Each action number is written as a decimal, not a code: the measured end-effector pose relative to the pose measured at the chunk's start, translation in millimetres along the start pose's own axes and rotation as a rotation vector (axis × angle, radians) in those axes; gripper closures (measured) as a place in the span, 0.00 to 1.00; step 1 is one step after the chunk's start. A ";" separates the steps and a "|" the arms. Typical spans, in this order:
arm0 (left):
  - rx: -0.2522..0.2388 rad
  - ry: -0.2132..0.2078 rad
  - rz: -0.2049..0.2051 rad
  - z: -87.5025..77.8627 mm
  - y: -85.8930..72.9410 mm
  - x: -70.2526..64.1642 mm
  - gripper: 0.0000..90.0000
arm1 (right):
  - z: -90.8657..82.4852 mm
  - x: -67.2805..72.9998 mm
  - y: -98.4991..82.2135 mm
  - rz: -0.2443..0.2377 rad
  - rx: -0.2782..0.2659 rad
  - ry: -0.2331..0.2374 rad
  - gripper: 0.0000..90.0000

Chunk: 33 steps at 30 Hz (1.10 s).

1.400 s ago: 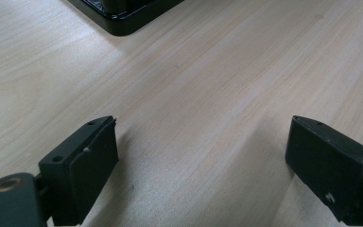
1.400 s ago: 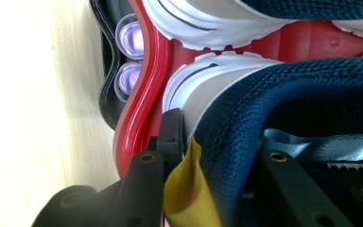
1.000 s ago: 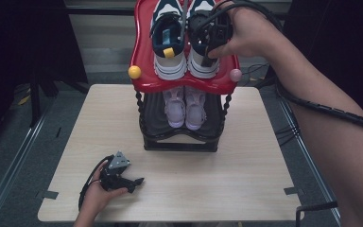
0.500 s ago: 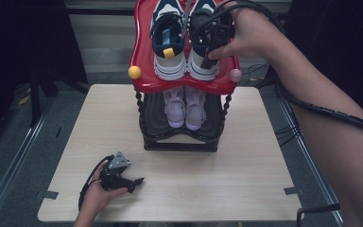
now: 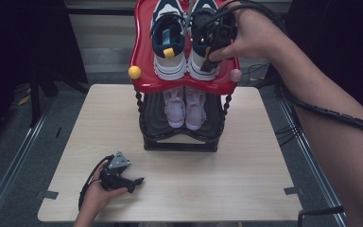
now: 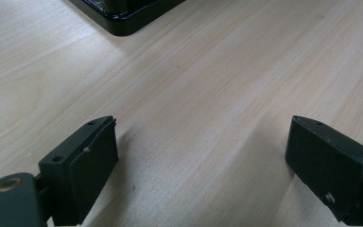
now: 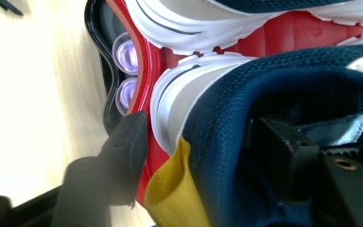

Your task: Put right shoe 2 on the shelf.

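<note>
A pair of navy-and-white sneakers stands on the red top shelf (image 5: 144, 71) of a two-tier rack. My right gripper (image 5: 208, 49) is at the heel of the right sneaker (image 5: 199, 66). In the right gripper view one jaw stands outside that navy heel (image 7: 227, 142) and the other inside the shoe. The jaws have just been opening, and the outer pad is off the heel beside the yellow pull tab (image 7: 170, 189). The left sneaker (image 5: 168, 42) stands next to it. My left gripper (image 5: 134, 182) rests open on the table at the front left, with nothing between its jaws (image 6: 201, 142).
A pair of lavender shoes (image 5: 185, 106) sits on the black lower shelf (image 5: 179, 137). The rack stands at the back middle of the light wooden table (image 5: 246, 170). Yellow (image 5: 134, 72) and pink (image 5: 236, 75) knobs stick out at the red shelf's front corners.
The right gripper's jaws have spread apart at the right sneaker's heel. Both hands have kept their places.
</note>
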<state>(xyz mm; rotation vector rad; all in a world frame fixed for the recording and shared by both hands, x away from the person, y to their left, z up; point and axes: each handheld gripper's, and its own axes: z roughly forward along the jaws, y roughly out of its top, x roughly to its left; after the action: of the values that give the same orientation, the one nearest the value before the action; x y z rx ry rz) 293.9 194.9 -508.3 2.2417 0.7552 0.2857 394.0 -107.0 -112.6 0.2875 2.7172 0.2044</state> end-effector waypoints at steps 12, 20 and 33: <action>0.000 0.003 0.001 0.1 0.1 0.2 0.11 | -12.5 -2.5 -2.3 0.088 -0.043 0.044 0.28; 0.000 0.003 0.001 0.2 0.1 0.2 0.11 | -24.8 -5.7 -7.1 0.114 -0.038 0.089 0.23; 0.000 0.003 0.001 0.2 0.1 0.2 0.11 | -38.5 -7.3 -11.7 0.130 -0.027 0.123 0.17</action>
<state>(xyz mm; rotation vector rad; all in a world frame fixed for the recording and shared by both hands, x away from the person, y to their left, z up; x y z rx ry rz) 294.2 194.9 -508.3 2.2420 0.7558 0.2900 383.0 -123.8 -76.9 0.4590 2.8163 0.3052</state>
